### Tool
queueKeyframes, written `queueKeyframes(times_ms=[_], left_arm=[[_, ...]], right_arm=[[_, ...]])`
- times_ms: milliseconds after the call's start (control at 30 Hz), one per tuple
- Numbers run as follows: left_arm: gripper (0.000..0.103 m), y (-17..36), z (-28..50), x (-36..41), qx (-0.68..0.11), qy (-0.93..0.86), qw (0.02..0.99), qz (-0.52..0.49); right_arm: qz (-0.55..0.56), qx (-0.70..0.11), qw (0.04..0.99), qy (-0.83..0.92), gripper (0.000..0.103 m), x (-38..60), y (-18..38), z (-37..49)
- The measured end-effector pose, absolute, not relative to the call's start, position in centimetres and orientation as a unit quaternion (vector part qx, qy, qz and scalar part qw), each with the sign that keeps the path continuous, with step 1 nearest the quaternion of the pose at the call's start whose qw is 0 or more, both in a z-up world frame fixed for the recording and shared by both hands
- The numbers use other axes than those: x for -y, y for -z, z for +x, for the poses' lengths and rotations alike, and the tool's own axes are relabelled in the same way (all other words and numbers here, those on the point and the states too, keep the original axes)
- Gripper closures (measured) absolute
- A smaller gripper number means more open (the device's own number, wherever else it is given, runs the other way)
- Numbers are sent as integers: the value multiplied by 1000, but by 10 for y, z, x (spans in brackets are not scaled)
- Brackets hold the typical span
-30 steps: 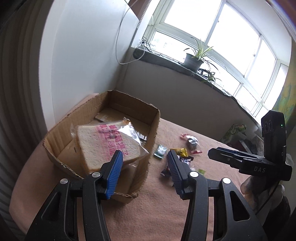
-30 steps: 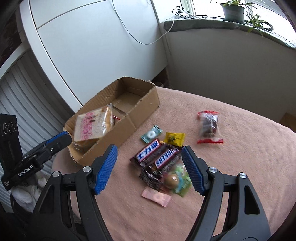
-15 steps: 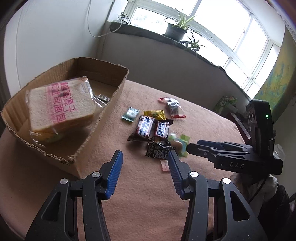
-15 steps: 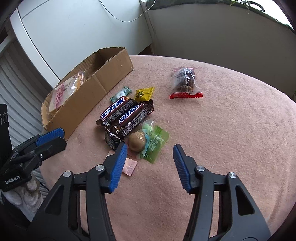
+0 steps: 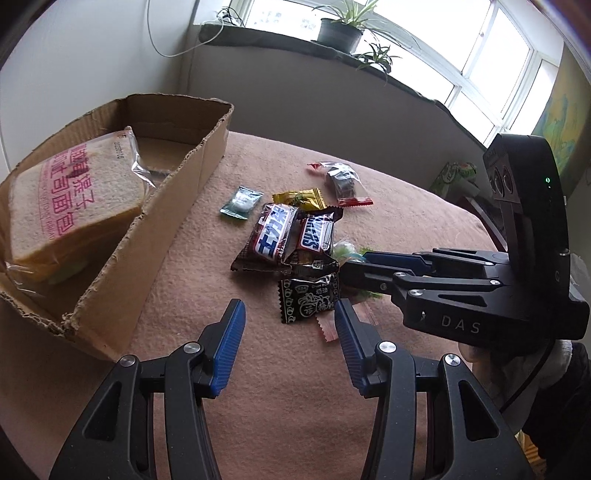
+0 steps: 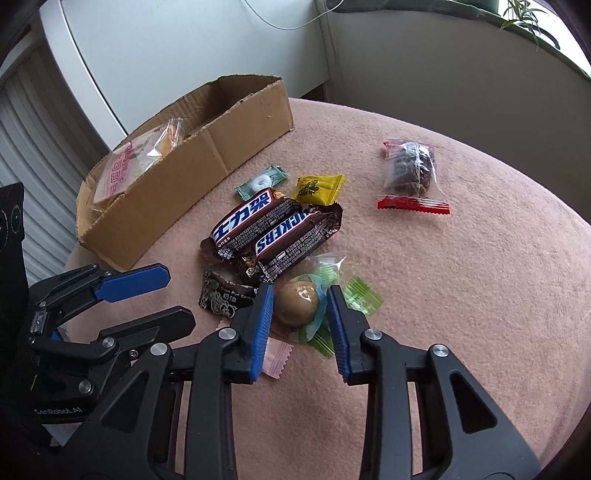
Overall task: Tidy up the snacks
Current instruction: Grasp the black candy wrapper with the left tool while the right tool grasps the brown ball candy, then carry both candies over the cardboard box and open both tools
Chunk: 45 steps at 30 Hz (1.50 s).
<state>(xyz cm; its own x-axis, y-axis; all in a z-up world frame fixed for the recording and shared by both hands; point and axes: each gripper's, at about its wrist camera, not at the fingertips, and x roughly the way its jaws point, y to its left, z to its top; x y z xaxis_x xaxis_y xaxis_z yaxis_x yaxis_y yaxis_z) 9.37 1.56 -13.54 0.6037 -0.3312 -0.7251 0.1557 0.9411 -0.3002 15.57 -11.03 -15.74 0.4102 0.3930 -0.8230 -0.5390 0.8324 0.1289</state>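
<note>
A pile of snacks lies on the pink cloth: two Snickers bars (image 6: 273, 232) (image 5: 291, 232), a black candy packet (image 5: 308, 299), a round brown sweet in a clear wrapper (image 6: 297, 303), green wrappers (image 6: 360, 295) and a pink sachet (image 6: 275, 360). My right gripper (image 6: 299, 295) is open, its jaws on either side of the brown sweet, apart from it. My left gripper (image 5: 288, 314) is open and empty, just before the black packet. A cardboard box (image 5: 147, 236) (image 6: 177, 192) at the left holds a bagged bread slice (image 5: 62, 206).
A mint packet (image 6: 260, 182), a yellow candy (image 6: 317, 188) and a clear bag of dark cake with a red edge (image 6: 410, 173) lie apart behind the pile. A white wall, a window sill with potted plants (image 5: 340, 29) and a shutter (image 6: 33, 147) surround the table.
Both grippers have moved forward and down toward the snack pile. My right gripper's jaws have narrowed around the brown sweet. The left gripper has turned away from the box.
</note>
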Motion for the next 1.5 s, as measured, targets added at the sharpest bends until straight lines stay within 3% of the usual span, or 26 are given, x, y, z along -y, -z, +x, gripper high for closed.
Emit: queueKeyframes(times_ms=[433,933,1000,1167,1267,1500], left_arm=[[55,146,113,0,-439,140,884,-79],[53,153,122,34,-436,109,893,27],[57,153,122,32,-435,107,894,27],[83,153,118,25,-429,96,898,19],[91,153,117,23,-427,95,899,16],[94,151,113,10,-428,105,897,-31]], right_arm=[[-91,-467,838,-269,72,128,157,164],[-87,-465,841,-263,71,136,155,157],[-87,-464,842,-262,71,137,156,156],[-101,-456,846,-259,71,134,155,151],[-99,-452,849,-257,72,134,154,147],[-82,-446,853,-259,75,140,148,142]])
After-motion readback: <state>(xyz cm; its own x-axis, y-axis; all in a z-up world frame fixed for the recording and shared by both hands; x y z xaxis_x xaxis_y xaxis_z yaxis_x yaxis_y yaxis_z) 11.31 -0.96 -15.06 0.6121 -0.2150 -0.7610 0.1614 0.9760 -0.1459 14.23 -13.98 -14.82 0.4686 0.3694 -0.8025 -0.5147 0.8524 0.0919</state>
